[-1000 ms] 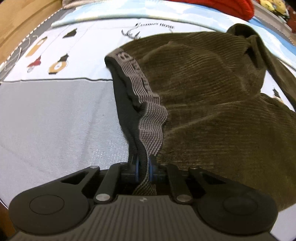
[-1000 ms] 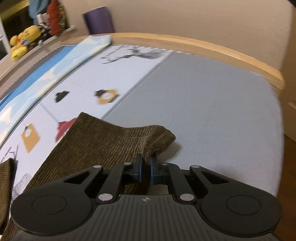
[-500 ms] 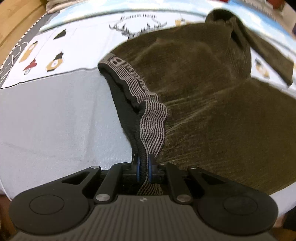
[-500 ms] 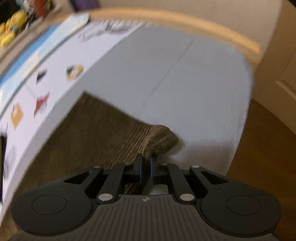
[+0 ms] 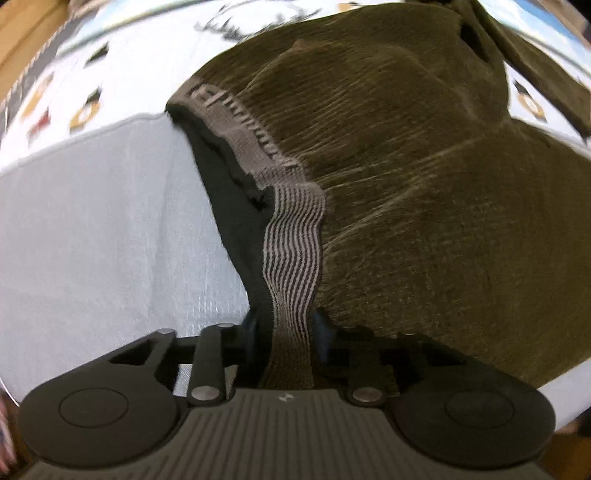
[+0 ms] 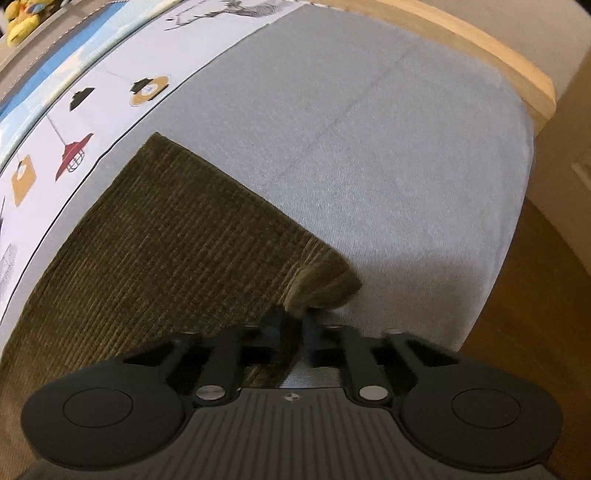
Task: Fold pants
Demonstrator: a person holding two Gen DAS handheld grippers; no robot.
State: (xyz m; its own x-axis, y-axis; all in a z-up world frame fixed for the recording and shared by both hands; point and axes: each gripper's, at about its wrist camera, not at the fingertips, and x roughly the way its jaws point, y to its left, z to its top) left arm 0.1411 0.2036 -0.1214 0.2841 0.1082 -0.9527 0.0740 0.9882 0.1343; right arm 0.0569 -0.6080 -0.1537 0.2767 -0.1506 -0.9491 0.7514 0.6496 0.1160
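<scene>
In the left wrist view, the left gripper (image 5: pixel 284 328) points down over the striped waistband (image 5: pixel 293 236) of the olive corduroy pants (image 5: pixel 424 192), which lie spread on a grey bed cover (image 5: pixel 92 236). Its fingers (image 5: pixel 251 326) have just been opening; the band runs between them, but the pads seem to stand clear of it, so I judge it released. The risk is that the band sags or curls over its dark lining (image 5: pixel 229 206), spoiling a clean fold line. A second pant leg (image 5: pixel 535 70) trails off at the far right and could be dragged along. A printed sheet (image 5: pixel 74 99) lies beyond, nothing blocking.

In the right wrist view, the right gripper (image 6: pixel 293 328) is clenched on the corner of the pant cuff (image 6: pixel 314 273), near the right end of the bed cover. The corner is bunched, so a pull could slip it free or leave a crease. The wooden bed frame (image 6: pixel 480 48) and floor (image 6: pixel 535 295) lie close; the cuff could slide off the edge. A yellow toy (image 6: pixel 18 22) sits far left.
</scene>
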